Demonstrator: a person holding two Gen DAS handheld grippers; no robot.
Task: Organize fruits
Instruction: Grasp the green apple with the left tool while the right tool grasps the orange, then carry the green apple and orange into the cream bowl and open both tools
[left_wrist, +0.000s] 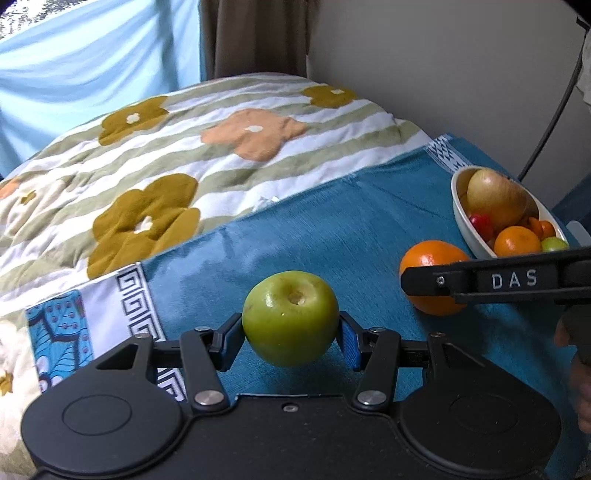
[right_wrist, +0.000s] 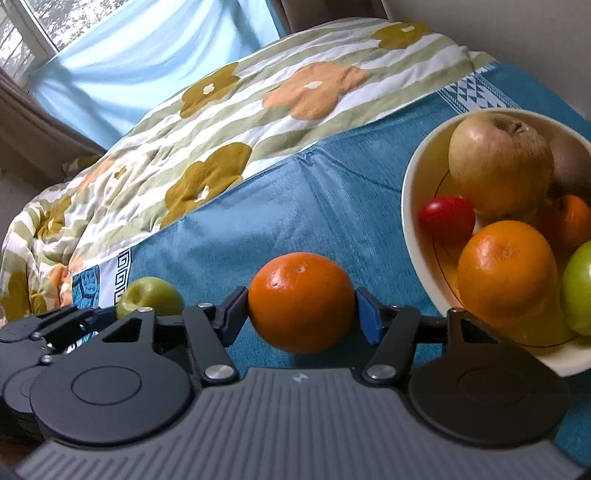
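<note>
fruits sit in three places across the teal cloth (left_wrist: 332, 221). green apple (left_wrist: 290, 317), stem dimple up, is clamped between the blue pads of the left gripper (left_wrist: 290, 334), whose jaws are closed onto its two sides at about mid-height. whether the apple rests on the cloth or is lifted just off it cannot be told. to its right, an orange (right_wrist: 301, 302) is pinched the same way by the right gripper (right_wrist: 301, 317), jaws pressed against both flanks of the fruit. in the left wrist view this orange (left_wrist: 434, 258) shows partly behind a black finger marked "das", with the cloth beneath it.

farther right stands a white bowl (right_wrist: 413, 206), near the orange but apart from it. inside lie a large tan apple (right_wrist: 498, 166) at the far side, a small red fruit (right_wrist: 447, 218) beside it on the left, a second orange (right_wrist: 506, 266) at the near side, another small orange fruit (right_wrist: 572, 218) behind that, and a green fruit (right_wrist: 580, 288) at the right edge of the frame. a brownish fruit shows dimly behind the tan apple; its kind cannot be told.

beyond the cloth's far edge lies a striped quilt (left_wrist: 184, 147) with ochre and peach flowers. a pale blue curtain (left_wrist: 92, 74) hangs at the far left, and a plain wall (left_wrist: 443, 55) rises at the far right.
</note>
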